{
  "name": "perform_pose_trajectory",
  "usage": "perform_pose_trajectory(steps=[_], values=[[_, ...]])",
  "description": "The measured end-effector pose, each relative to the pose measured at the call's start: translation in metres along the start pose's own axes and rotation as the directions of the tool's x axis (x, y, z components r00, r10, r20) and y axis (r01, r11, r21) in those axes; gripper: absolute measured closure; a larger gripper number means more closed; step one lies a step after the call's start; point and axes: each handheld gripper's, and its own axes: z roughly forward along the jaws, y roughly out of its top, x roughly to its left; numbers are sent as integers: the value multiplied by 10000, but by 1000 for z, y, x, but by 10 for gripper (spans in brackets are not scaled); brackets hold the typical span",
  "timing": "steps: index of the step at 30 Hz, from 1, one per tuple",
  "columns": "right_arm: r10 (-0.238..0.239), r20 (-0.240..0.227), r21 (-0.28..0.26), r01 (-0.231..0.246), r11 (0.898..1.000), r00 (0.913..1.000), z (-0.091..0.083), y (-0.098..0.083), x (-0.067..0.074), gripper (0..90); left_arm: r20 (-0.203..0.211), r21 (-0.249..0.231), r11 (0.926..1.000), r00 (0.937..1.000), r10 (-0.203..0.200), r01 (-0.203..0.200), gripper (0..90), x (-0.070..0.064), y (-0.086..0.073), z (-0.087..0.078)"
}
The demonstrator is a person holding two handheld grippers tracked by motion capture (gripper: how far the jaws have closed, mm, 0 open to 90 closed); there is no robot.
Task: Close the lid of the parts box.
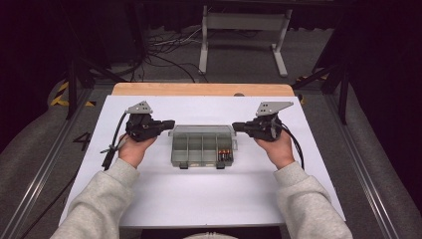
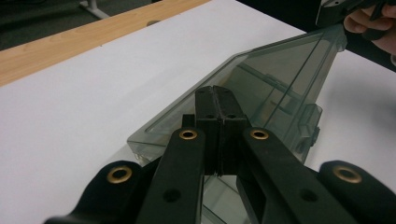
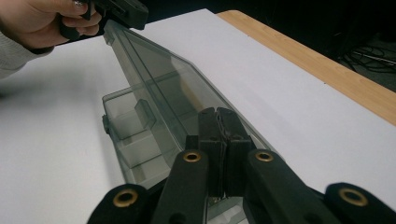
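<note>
Clear compartment box (image 1: 201, 145) sits mid-surface on the white sheet (image 1: 199, 199), between the two hands. Its lid (image 2: 261, 88) is raised and tilted, hinged along the far edge; the gripper views show it standing at a slant over the open tray.

Left hand-held gripper (image 1: 169, 124): jaws fully closed, nothing between them, tips at the lid's left end. Right hand-held gripper (image 1: 236, 127): likewise closed and empty, tips at the lid's right end. From the frames, both seem to be nudging the lid with closed tips rather than pinching it; actual contact cannot be confirmed.

Contents: a few small batteries (image 1: 224, 153) in the front right compartment; other compartments look empty. Two latches (image 1: 183, 165) on the near edge.

Risks, as judged:
- Lid is propped only by closed tips. If one tip slips off the smooth plastic, the lid may drop or twist on its hinge.
- Uneven push from the two sides could skew the light box across the sheet, or lift its front edge and roll the batteries out.
- Pushing past the hinge's limit could strain it.

Surroundings: wooden edge (image 1: 201, 89) bare beyond the sheet; a white stand (image 1: 244, 30) and floor cables (image 1: 169, 50) well behind, out of reach. Each gripper's own cable trails off toward the outer side. Nothing on the surface blocks the lid's swing.
</note>
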Motion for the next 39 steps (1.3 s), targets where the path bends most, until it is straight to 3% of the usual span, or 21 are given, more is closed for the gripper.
perform_pose_trajectory(steps=[7,11,29,34,39], values=[[30,-189,39,-30,10000,9998,0,-12,9,895,117,-78,9997,9996,248,-248,893,-10,-10,-1],[119,-282,57,-117,9999,9995,1,-19,12,895,320,-3,9998,9993,208,-208,893,-14,-17,-1],[327,-536,254,-313,9992,9980,12,-36,22,895,416,406,9990,9990,176,-193,892,-20,-39,4],[311,-584,425,-287,9987,9978,17,-41,26,895,420,512,9987,9991,-12,-9,893,-22,-45,6],[356,-606,554,-322,9979,9975,20,-46,29,895,352,619,9980,9993,125,-146,893,-26,-48,7]])
